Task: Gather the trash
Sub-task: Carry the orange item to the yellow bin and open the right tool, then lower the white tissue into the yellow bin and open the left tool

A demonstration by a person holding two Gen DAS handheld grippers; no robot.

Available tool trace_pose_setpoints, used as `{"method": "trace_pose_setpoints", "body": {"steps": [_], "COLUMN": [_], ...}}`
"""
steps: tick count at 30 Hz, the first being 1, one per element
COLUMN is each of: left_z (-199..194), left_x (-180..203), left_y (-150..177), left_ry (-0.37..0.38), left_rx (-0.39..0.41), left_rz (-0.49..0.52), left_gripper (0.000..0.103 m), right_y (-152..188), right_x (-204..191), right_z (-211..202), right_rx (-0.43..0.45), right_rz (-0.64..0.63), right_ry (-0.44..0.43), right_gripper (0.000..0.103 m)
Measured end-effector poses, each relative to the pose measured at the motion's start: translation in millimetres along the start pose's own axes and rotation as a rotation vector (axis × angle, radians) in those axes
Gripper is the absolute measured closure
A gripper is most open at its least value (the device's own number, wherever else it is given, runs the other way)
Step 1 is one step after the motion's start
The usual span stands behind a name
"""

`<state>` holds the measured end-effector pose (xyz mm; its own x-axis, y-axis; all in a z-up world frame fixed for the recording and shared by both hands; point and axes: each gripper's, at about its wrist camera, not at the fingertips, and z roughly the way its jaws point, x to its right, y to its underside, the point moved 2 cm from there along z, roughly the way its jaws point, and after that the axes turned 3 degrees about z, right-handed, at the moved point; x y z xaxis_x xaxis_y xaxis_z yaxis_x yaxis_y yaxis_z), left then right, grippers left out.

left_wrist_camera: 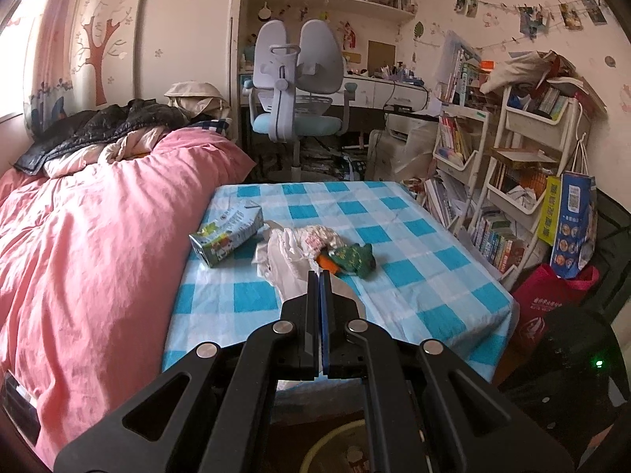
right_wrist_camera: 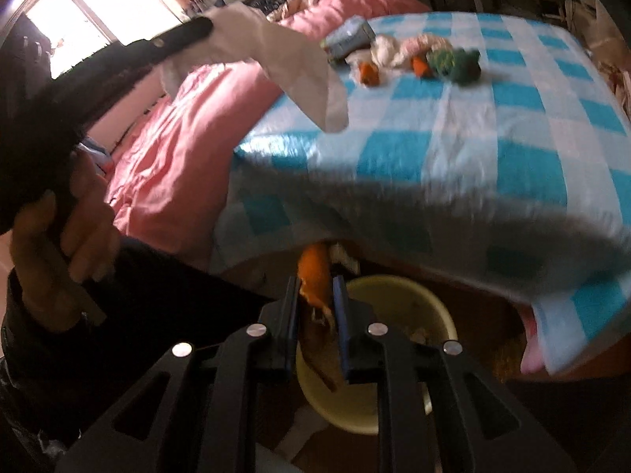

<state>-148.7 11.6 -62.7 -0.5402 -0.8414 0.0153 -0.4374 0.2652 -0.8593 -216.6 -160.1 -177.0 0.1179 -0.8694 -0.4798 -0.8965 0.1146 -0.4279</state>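
My right gripper (right_wrist_camera: 315,280) hangs over a yellow bin (right_wrist_camera: 394,299) on the floor below the table edge. An orange peel (right_wrist_camera: 313,272) stands between its fingers, with a slight gap at the right pad. My left gripper (left_wrist_camera: 319,274) is shut on a white tissue (right_wrist_camera: 284,63), which droops from its tips above the table's near corner. On the blue-checked tablecloth (left_wrist_camera: 414,276) lie a milk carton (left_wrist_camera: 226,236), a crumpled white and pink wrapper (left_wrist_camera: 315,238), a green wrapper (left_wrist_camera: 355,260) and bits of orange peel (right_wrist_camera: 368,73).
A bed with a pink duvet (left_wrist_camera: 98,236) runs along the table's left side. Behind the table stand a desk chair (left_wrist_camera: 295,79) and, to the right, crowded book racks (left_wrist_camera: 532,157) and a red bag (left_wrist_camera: 552,299). A hand (right_wrist_camera: 79,228) holds the left gripper.
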Motion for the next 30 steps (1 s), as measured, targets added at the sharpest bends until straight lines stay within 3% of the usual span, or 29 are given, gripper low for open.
{"method": "trace_pose_setpoints", "body": {"steps": [1,5,10,20,21,23,24,25,30], "left_z": [0,-3,-4,-2,-1,5,9,10,11], "left_x": [2,9,19,51,53,58,60,61,60], "left_y": [2,8,18,56,60,69,73,76,77], "left_ry": [0.002,0.01,0.031,0.114,0.124,0.136,0.125,0.107,0.033], "left_rx": [-0.005,-0.022,-0.057,-0.221,-0.243,-0.298,-0.321,-0.325,-0.297], "left_rz": [0.002,0.009,0.024,0.055,0.059,0.08,0.092,0.101,0.133], "left_gripper": [0.102,0.102,0.102,0.101,0.098,0.078,0.054,0.039,0.028], "right_y": [2,1,-6,-17,-17,-17,-17,-17,-16], "right_x": [1,4,13,37,38,40,41,42,42], "right_z": [1,-7,-22,-51,-53,-58,-58,-59,-63], "right_rx": [-0.007,0.035,0.121,0.294,0.311,0.331,0.335,0.341,0.362], "right_rz": [0.011,0.025,0.067,0.177,0.184,0.191,0.193,0.197,0.187], "right_ry": [0.0,0.01,0.037,0.104,0.112,0.123,0.125,0.13,0.163], "right_gripper": [0.07,0.067,0.055,0.04,0.038,0.035,0.034,0.032,0.03]}}
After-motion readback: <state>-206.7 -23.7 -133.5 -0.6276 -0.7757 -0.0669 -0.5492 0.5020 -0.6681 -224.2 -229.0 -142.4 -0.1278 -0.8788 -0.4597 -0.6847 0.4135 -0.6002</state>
